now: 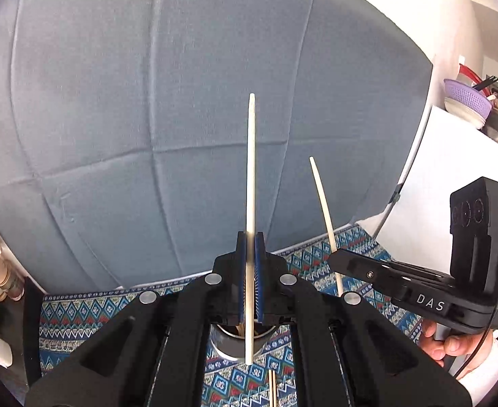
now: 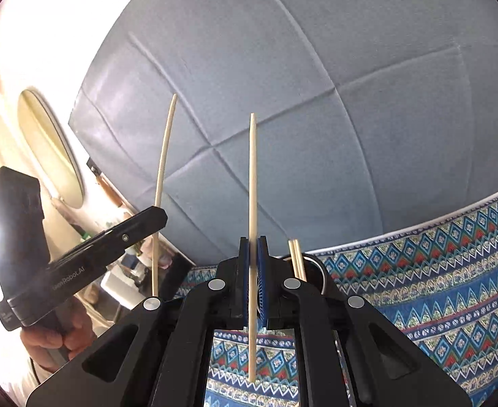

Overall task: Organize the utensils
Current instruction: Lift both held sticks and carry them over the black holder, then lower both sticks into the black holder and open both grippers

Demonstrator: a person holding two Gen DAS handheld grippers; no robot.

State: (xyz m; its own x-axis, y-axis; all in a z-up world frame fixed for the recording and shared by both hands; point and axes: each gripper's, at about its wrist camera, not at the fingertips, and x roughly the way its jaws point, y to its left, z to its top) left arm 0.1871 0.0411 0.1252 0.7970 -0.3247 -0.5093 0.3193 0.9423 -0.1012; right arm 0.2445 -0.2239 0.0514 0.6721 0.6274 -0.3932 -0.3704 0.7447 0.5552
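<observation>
My left gripper (image 1: 250,240) is shut on a pale chopstick (image 1: 251,156) that stands upright between its blue pads. Under it a metal cup (image 1: 230,344) with chopsticks inside rests on the patterned cloth (image 1: 89,308). Two more chopsticks (image 1: 272,388) lie on the cloth near the cup. To the right, my right gripper (image 1: 335,259) pinches a second chopstick (image 1: 323,203). In the right wrist view, the right gripper (image 2: 253,244) is shut on its upright chopstick (image 2: 252,176). The left gripper (image 2: 159,217) holds the other chopstick (image 2: 162,159) at the left. The cup (image 2: 322,271) with its chopsticks (image 2: 296,257) shows behind the right finger.
A blue-grey quilted cushion (image 1: 181,101) rises behind the cloth. A white board (image 1: 452,176) and a purple colander (image 1: 466,100) with dishes are at the right. An oval mirror (image 2: 52,149) hangs at the left. A hand (image 1: 452,342) grips the right handle.
</observation>
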